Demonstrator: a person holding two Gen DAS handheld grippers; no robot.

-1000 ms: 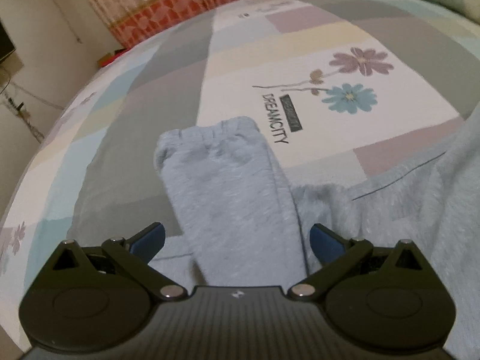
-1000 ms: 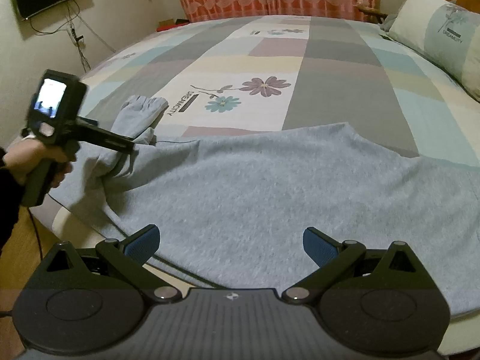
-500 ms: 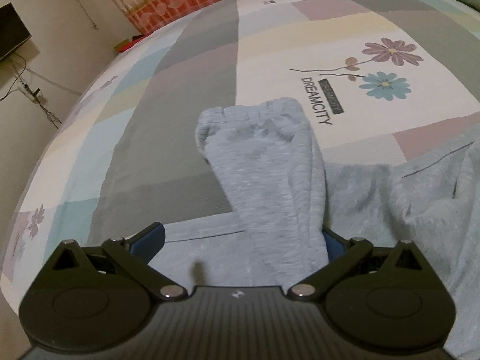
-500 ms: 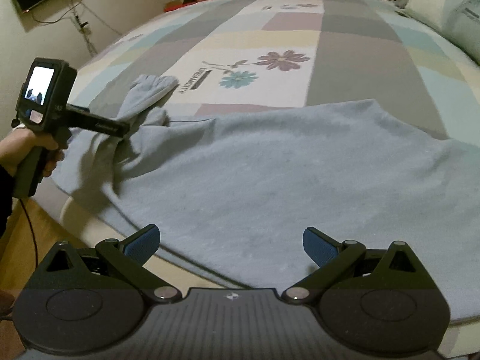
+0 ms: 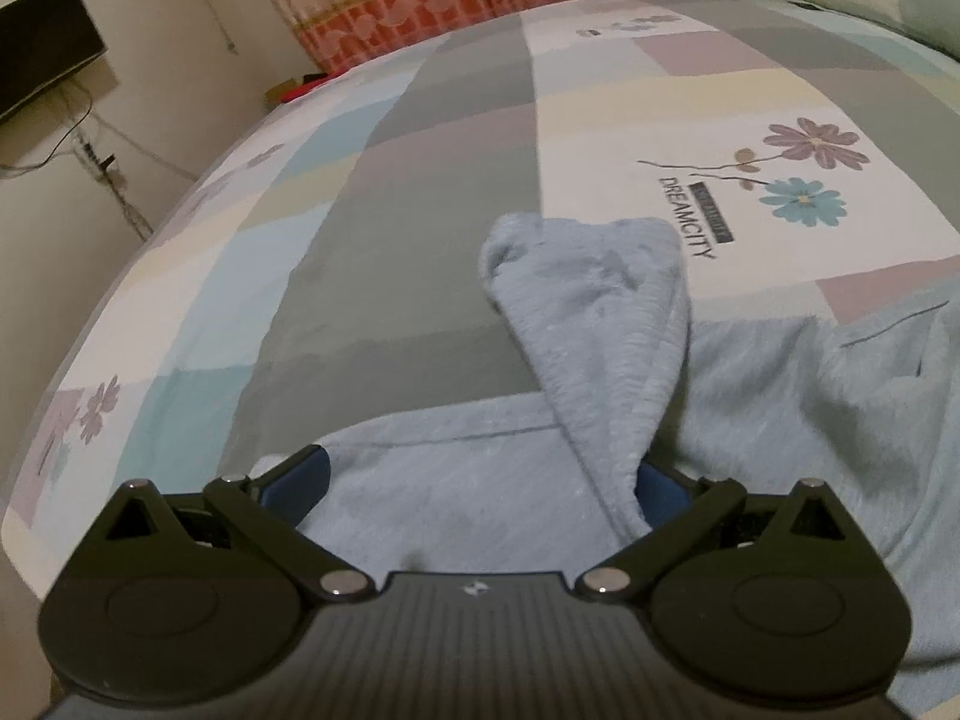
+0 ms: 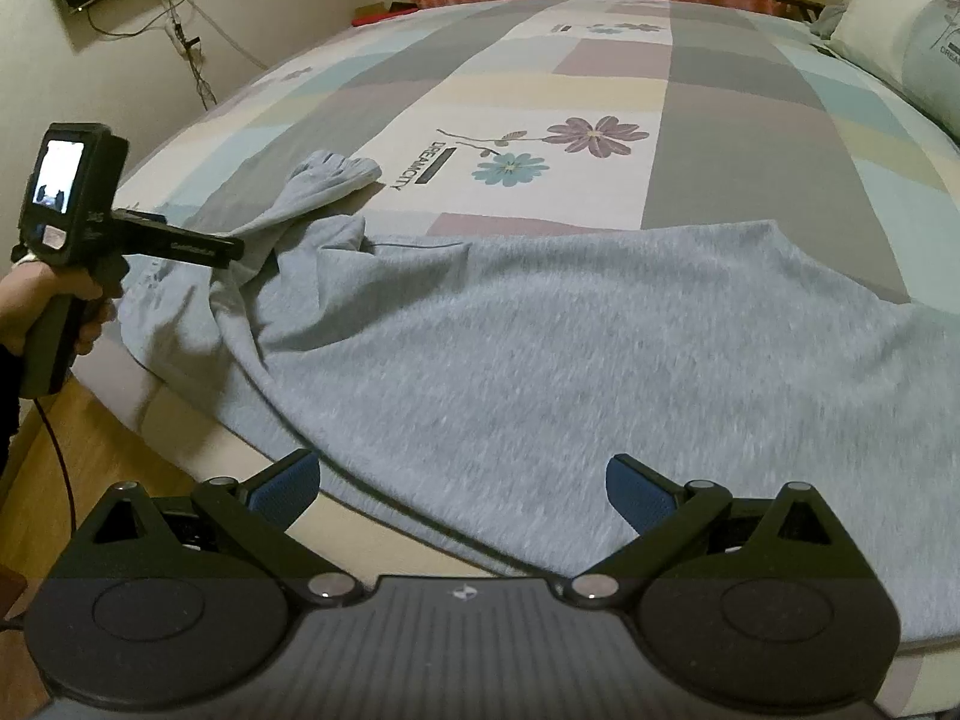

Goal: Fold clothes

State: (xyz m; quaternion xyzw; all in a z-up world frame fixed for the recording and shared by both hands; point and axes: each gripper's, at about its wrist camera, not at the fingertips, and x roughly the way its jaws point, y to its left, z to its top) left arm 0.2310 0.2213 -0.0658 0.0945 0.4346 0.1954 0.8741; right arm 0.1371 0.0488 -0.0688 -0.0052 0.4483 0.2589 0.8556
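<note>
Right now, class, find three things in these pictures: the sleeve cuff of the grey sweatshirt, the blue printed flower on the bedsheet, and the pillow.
sleeve cuff (image 5: 576,252), left wrist view, on the gathered end.
blue printed flower (image 6: 510,170), right wrist view, on its centre.
pillow (image 6: 900,42), right wrist view, on its pale face.

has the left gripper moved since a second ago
Yes. In the left wrist view the sleeve sat midway between the fingers; now it lies against the right-hand finger, so the left gripper has shifted leftward relative to the bedspread's DREAMCITY print.
</note>
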